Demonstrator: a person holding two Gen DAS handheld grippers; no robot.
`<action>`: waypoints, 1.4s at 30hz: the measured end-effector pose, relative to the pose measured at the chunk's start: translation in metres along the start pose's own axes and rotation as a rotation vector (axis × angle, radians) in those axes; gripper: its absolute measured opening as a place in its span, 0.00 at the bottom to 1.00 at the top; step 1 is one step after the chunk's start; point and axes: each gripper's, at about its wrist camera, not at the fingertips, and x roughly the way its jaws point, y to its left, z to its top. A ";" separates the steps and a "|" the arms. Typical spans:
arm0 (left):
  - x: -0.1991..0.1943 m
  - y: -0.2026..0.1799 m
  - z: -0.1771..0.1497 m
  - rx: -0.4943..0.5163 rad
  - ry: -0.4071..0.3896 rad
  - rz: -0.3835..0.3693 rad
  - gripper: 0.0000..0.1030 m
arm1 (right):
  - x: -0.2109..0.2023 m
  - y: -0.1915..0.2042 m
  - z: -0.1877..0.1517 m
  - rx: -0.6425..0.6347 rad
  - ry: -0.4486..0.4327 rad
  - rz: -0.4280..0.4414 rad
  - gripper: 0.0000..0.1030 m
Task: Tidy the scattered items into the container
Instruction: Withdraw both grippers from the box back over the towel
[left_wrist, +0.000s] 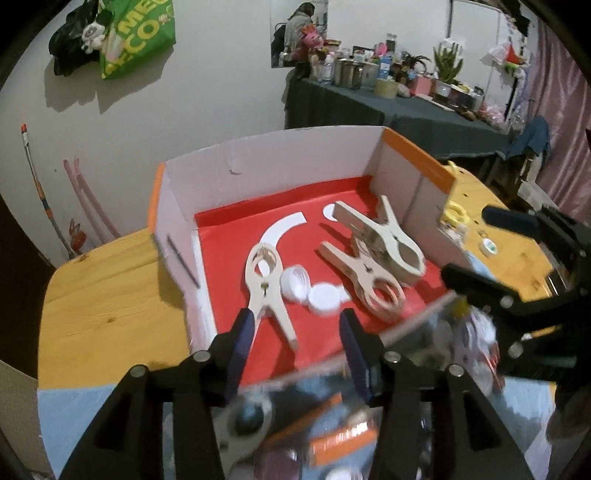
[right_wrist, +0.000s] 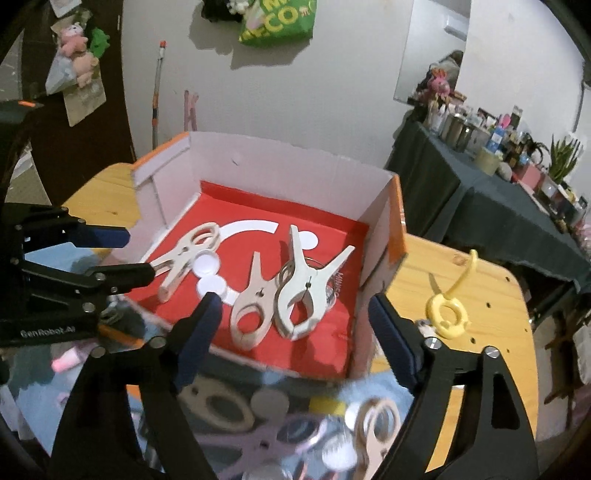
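Right under my tongs is a blurry heap of stuff not yet sorted, pegs and caps on a blue mat, too smeared to name properly. My left gripper (left_wrist: 295, 339) is spread wide and holding nothing, hanging over the near edge of the box (left_wrist: 258, 155), and my right gripper (right_wrist: 291, 325) is just as released and empty, coming in over the same near edge from the other side. Inside, three white clothes pegs (right_wrist: 303, 291) and two white caps (left_wrist: 314, 291) lie flat on the red floor, so that part's done I'd say. A yellow scissors (right_wrist: 447, 310) sits on the table (right_wrist: 491, 295) just beside the box's right wall, probably next.
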 end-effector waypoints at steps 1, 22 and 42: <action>-0.007 0.001 -0.004 0.001 -0.004 -0.003 0.53 | -0.006 0.000 -0.002 0.000 -0.007 -0.001 0.82; -0.080 0.034 -0.142 -0.015 -0.040 -0.057 0.69 | -0.093 0.033 -0.106 -0.029 -0.043 0.029 0.90; -0.021 0.052 -0.175 0.069 0.028 -0.049 0.68 | -0.093 0.009 -0.145 0.102 0.004 0.004 0.90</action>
